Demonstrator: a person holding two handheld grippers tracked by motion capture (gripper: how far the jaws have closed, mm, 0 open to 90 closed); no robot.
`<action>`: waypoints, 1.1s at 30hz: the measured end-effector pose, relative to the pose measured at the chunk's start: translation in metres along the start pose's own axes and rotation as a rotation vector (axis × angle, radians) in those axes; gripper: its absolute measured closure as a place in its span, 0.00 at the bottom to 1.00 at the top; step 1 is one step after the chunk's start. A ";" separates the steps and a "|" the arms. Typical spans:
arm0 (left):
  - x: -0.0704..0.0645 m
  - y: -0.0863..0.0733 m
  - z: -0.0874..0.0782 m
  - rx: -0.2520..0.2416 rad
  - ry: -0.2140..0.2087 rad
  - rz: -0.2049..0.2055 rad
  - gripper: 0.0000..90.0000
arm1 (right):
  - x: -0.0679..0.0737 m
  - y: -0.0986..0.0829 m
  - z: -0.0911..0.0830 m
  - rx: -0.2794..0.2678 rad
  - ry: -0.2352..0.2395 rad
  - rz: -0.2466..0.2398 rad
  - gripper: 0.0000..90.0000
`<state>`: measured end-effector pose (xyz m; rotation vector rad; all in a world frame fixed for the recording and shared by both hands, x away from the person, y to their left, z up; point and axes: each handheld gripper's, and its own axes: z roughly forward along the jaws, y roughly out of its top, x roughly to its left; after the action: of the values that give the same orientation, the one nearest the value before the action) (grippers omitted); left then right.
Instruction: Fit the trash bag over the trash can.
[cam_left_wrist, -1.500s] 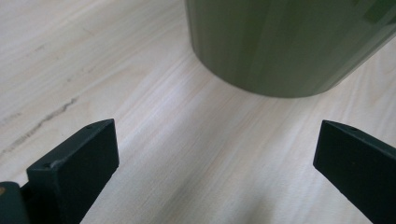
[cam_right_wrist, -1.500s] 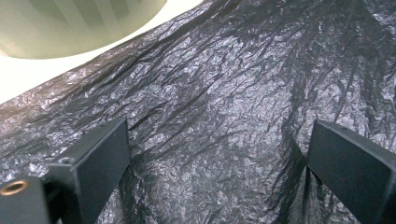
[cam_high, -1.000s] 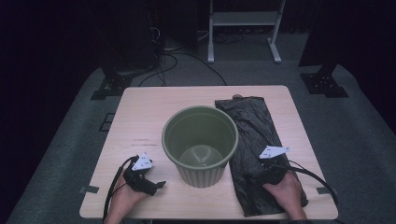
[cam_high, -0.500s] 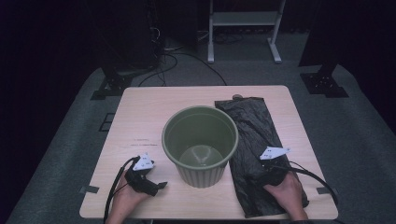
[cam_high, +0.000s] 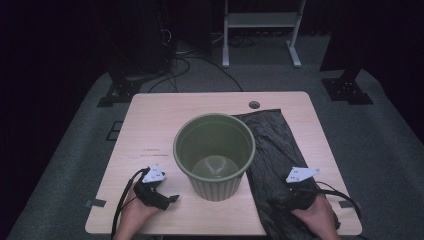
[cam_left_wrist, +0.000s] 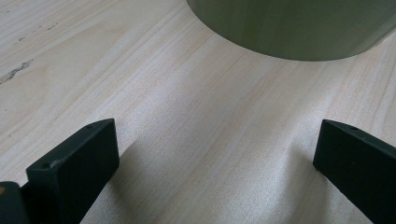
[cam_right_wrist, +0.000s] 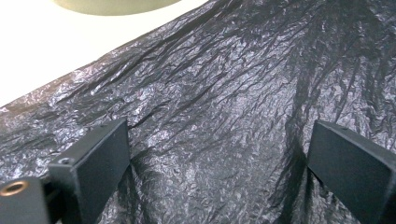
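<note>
Two grippers gape beside one bin (cam_high: 214, 155), one bag (cam_high: 280, 165).

Lab – dark curtains (cam_high: 50, 75), equip. stands (cam_high: 260, 30)

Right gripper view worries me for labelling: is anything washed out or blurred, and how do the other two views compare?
Right gripper view: the bare table is blown out to near white, while the black plastic bag shows glossy highlights yet crisp wrinkles. Left gripper view: even light, wood grain sharp, soft shadows beside the left claw; the green bin is slightly soft. High view: dim surroundings, mild softness.
</note>
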<state>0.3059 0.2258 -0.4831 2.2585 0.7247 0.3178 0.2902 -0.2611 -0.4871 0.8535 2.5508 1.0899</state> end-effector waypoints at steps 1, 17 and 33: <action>0.000 0.000 0.000 0.000 0.000 0.000 0.00 | 0.001 -0.002 -0.002 0.000 0.003 -0.003 0.05; 0.000 0.000 0.000 0.000 0.001 -0.001 0.00 | -0.033 0.021 -0.033 -0.027 -0.124 0.056 0.08; 0.000 0.000 0.000 0.000 0.001 -0.001 0.00 | -0.093 0.001 -0.010 0.059 -0.179 0.200 0.07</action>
<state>0.3058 0.2257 -0.4831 2.2579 0.7268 0.3187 0.3607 -0.3221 -0.4803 1.1861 2.4006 0.9464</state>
